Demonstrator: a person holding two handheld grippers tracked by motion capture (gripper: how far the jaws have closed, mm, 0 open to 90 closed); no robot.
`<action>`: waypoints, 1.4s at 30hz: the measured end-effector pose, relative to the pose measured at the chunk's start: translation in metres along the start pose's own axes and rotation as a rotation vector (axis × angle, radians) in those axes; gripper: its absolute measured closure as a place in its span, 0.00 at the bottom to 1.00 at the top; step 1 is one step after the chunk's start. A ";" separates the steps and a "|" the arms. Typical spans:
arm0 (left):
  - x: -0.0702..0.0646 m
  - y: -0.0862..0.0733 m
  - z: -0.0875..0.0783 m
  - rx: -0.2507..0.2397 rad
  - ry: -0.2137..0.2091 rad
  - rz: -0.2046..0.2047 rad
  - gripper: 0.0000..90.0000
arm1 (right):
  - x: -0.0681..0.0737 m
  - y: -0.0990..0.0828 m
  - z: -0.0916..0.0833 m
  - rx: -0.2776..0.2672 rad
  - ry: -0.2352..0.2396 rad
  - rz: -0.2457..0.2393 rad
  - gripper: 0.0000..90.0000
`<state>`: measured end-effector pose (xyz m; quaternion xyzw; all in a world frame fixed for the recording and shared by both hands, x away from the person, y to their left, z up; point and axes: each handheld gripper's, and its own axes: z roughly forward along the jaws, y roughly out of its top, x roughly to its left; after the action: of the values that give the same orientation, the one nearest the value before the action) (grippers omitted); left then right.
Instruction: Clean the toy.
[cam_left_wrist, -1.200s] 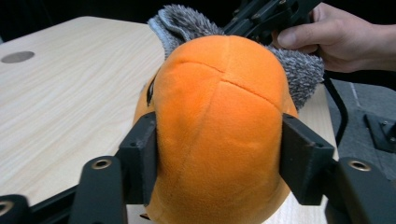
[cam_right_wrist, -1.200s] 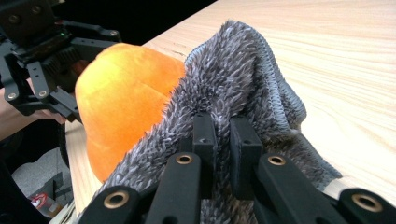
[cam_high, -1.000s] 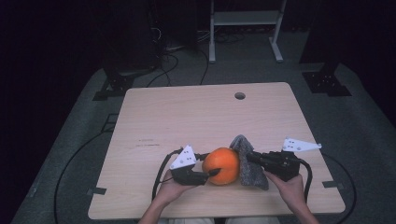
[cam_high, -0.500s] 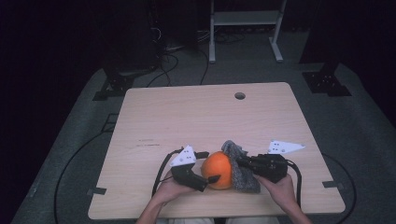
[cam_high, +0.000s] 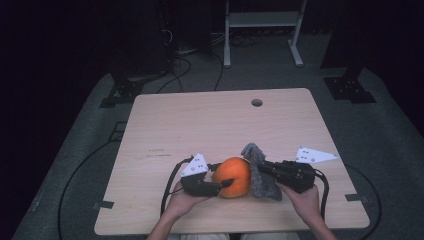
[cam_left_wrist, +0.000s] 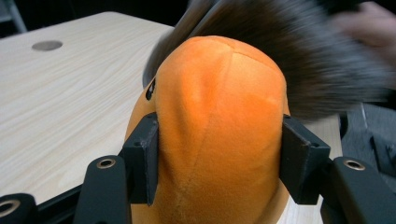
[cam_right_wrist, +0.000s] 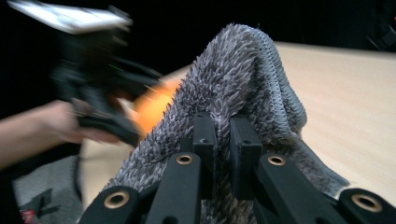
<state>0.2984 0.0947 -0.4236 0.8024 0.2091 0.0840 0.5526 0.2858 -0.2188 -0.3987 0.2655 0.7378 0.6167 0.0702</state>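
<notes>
Two grippers at the near edge of the table, meeting over an orange plush toy. Left gripper clamped on the toy from its side, jaws having just closed in, presumably to steady it; right gripper pinching a grey shaggy cloth against it, likely for wiping.

Left gripper view: pads pressed into both flanks of the plush.

Right gripper view: jaws squeezed together on a cloth fold.
</notes>
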 end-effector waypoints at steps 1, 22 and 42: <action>-0.001 0.000 0.003 0.011 -0.013 -0.037 0.44 | 0.004 0.002 0.002 0.009 0.001 -0.014 0.91; -0.027 -0.008 0.022 0.012 0.018 0.073 0.45 | 0.014 0.003 0.011 0.111 -0.076 -0.099 0.92; -0.032 -0.010 0.027 -0.005 -0.061 0.129 0.38 | 0.007 -0.004 0.001 0.130 -0.085 -0.095 0.92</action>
<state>0.2771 0.0614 -0.4393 0.8149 0.1397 0.0953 0.5543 0.2784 -0.2152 -0.4014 0.2600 0.7843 0.5516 0.1134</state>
